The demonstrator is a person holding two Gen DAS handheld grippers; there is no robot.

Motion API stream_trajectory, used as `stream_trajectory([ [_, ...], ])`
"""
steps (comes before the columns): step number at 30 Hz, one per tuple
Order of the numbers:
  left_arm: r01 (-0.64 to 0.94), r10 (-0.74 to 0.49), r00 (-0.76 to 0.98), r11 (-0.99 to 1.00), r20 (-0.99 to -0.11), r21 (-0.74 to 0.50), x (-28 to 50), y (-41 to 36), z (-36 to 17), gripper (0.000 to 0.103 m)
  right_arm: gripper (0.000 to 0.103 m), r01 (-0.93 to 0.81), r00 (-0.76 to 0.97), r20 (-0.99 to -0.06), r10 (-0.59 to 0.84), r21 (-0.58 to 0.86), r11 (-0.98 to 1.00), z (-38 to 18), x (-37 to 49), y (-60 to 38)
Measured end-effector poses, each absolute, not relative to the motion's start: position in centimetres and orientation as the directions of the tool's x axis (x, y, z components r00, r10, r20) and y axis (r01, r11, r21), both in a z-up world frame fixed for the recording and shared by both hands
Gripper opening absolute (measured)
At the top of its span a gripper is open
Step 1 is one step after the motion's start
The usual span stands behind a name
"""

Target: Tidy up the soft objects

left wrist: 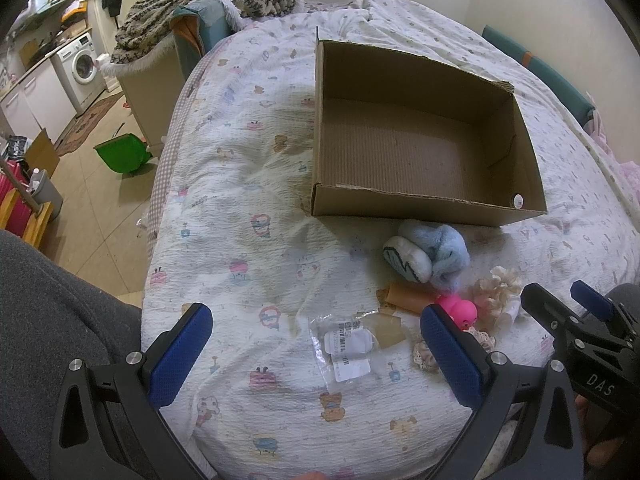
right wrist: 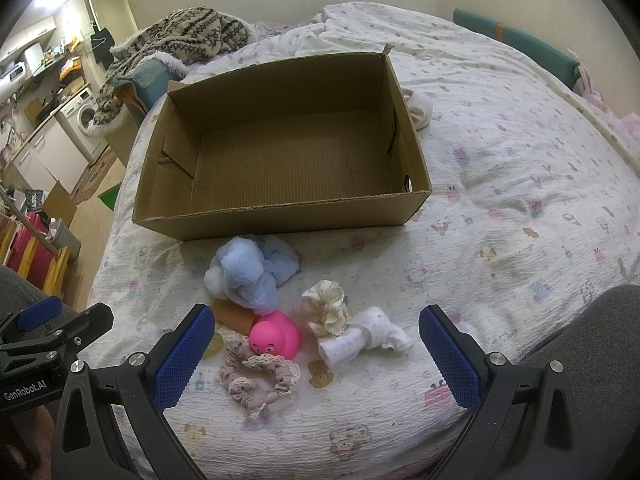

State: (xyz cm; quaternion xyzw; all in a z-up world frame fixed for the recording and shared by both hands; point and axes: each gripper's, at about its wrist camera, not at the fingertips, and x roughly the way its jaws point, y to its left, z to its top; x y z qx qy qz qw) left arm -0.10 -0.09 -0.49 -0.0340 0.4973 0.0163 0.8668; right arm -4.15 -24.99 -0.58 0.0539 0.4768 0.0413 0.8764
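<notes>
Hovering above the near edge of the bed (right wrist: 520, 168), both tools had their blue pads spread wide with nothing between them. The left tool (left wrist: 316, 350) sat over a flat plastic packet (left wrist: 348, 346) lying on the quilt, well left of the pile. The right tool (right wrist: 316, 350) sat over the pile itself; its tip also showed at the right edge of the left wrist view.

An open cardboard box (right wrist: 280, 220) stood on the quilt beyond the pile, its interior bare. Just before its near wall lay a blue plush (right wrist: 250, 272), touching a small brown tube (right wrist: 234, 316) at its near side. A pink toy (right wrist: 276, 336) rested against the tube and plush. A beige lace-trimmed scrunchie (right wrist: 260, 380) lay in front of the pink toy, touching it. To the right, a cream ruffled scrunchie (right wrist: 326, 308) sat against a white rolled cloth (right wrist: 368, 338). A second white cloth (right wrist: 420, 110) lay beside the box's far right wall. A patterned blanket (right wrist: 180, 36) was heaped at the far left of the bed.
</notes>
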Motion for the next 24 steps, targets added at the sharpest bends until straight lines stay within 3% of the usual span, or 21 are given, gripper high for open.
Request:
stream_trajectory([
  [24,-0.062,-0.006,0.502,0.997,-0.865,-0.042,-0.07,-0.1,-0.46,0.103,0.103,-0.02,0.541,-0.832,0.123,0.133,0.991,-0.6,-4.13,-24.88],
])
